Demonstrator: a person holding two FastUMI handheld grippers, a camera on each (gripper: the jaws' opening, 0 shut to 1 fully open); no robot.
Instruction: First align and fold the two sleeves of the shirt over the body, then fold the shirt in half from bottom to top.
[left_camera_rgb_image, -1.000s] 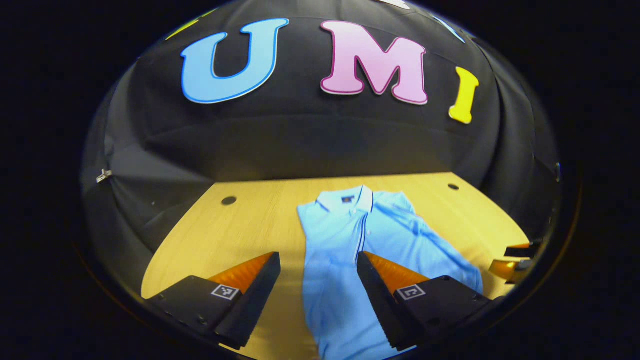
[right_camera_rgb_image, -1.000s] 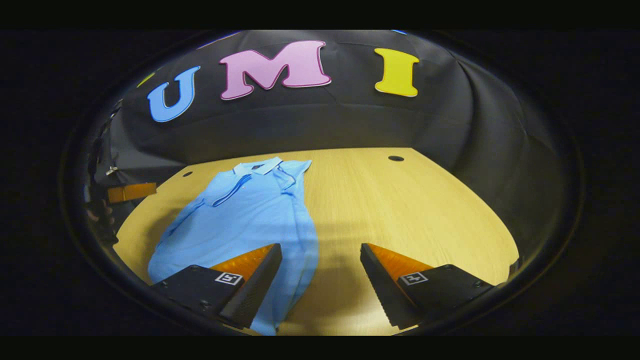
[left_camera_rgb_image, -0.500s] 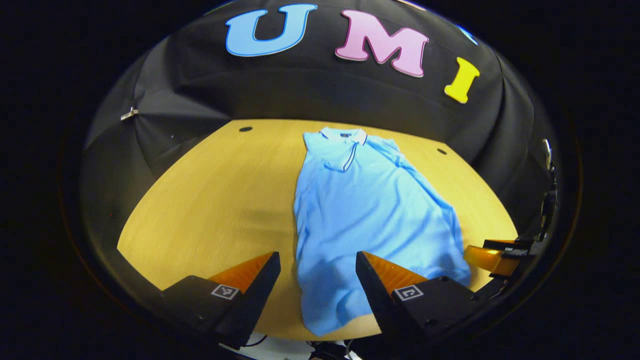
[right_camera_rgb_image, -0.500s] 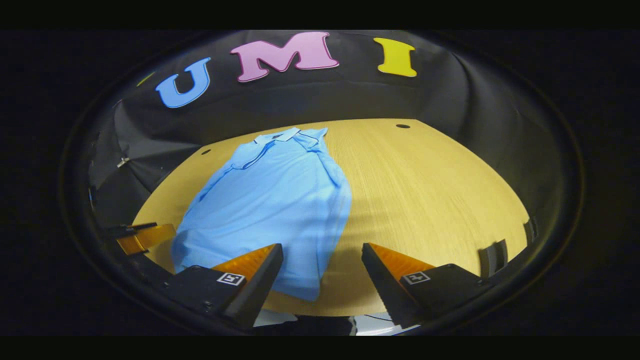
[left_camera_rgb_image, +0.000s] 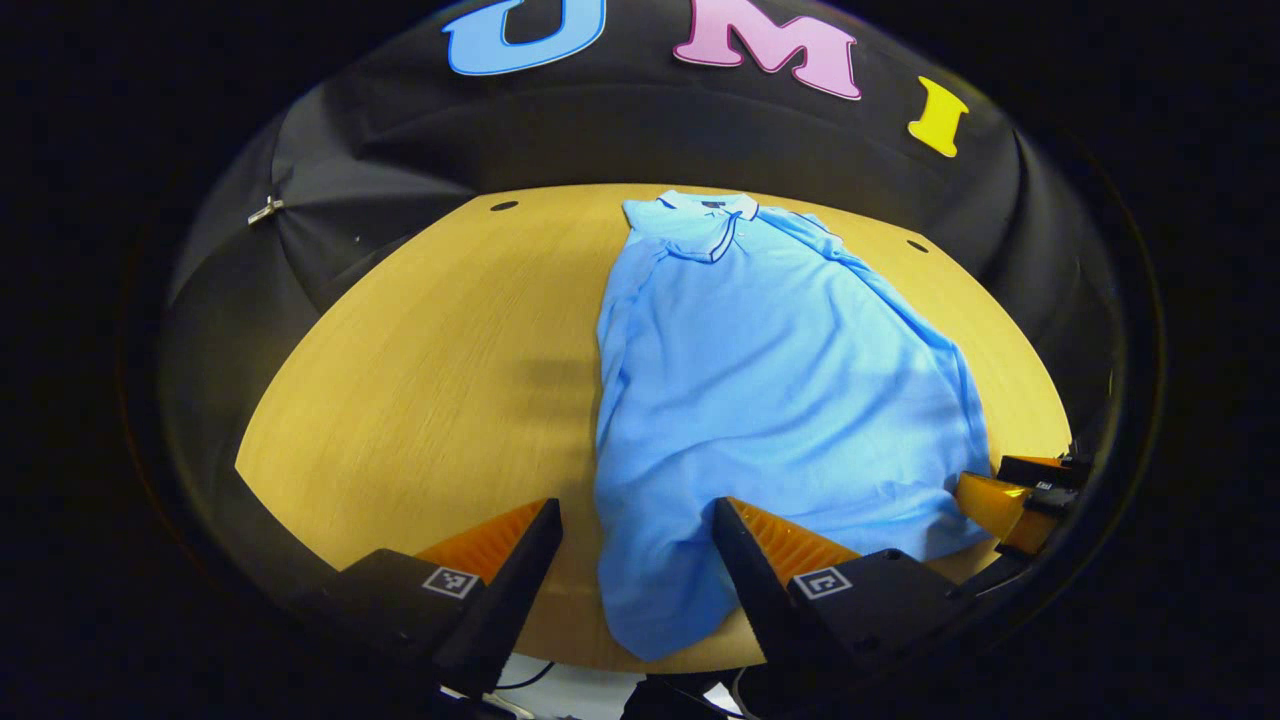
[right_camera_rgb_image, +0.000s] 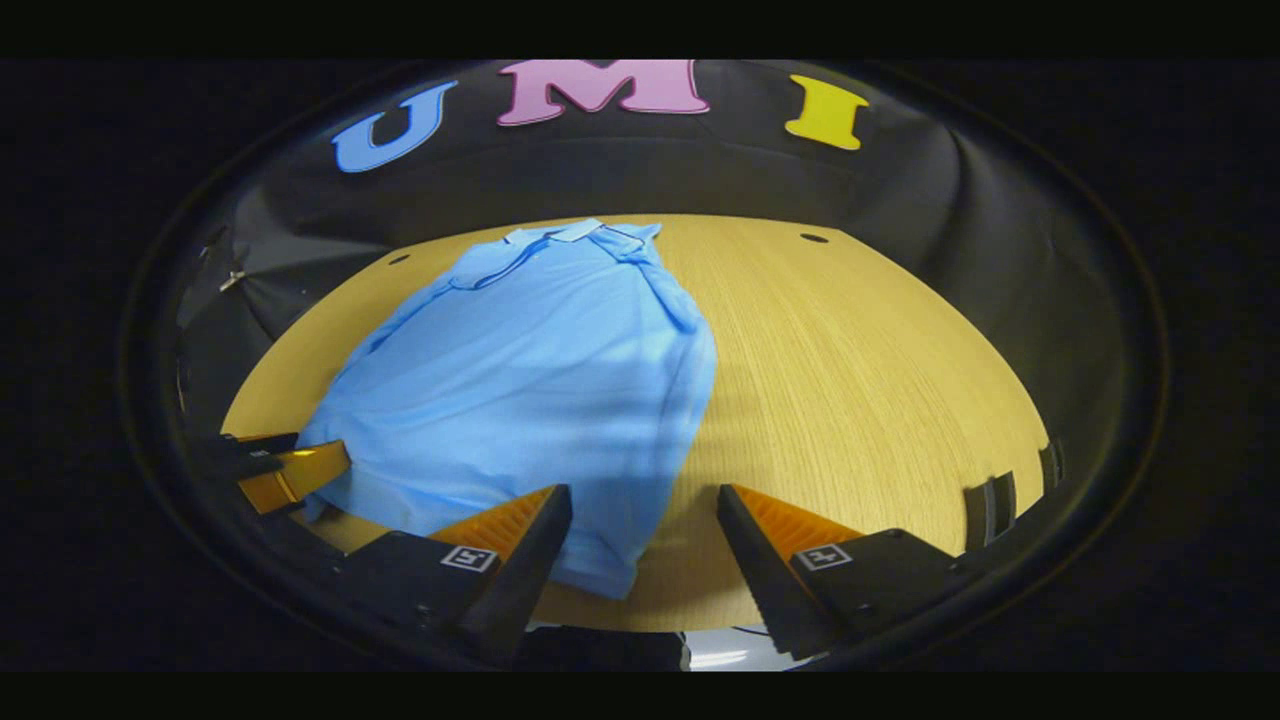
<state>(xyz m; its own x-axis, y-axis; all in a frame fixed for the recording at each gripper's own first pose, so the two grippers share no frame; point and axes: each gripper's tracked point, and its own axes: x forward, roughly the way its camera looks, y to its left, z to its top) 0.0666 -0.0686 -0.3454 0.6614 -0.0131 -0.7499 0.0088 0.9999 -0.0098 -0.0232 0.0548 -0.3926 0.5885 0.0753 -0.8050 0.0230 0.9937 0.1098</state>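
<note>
A light blue polo shirt lies flat on the wooden table, collar toward the far wall, both sleeves folded in over the body. Its bottom hem reaches almost to the near table edge. My left gripper is open just above the hem's left corner, the cloth showing between its fingers. In the right gripper view the same shirt spreads to the left, and my right gripper is open over the hem's right corner. The right gripper shows at the far right of the left gripper view, and the left gripper at the left of the right gripper view.
The table has small dark holes near its far corners. Black cloth walls surround it on three sides. Beyond the near edge a pale floor with cables shows below.
Both grippers have drawn back toward the near table edge and tilted down, so the whole shirt and its hem came into view. Both stayed open.
</note>
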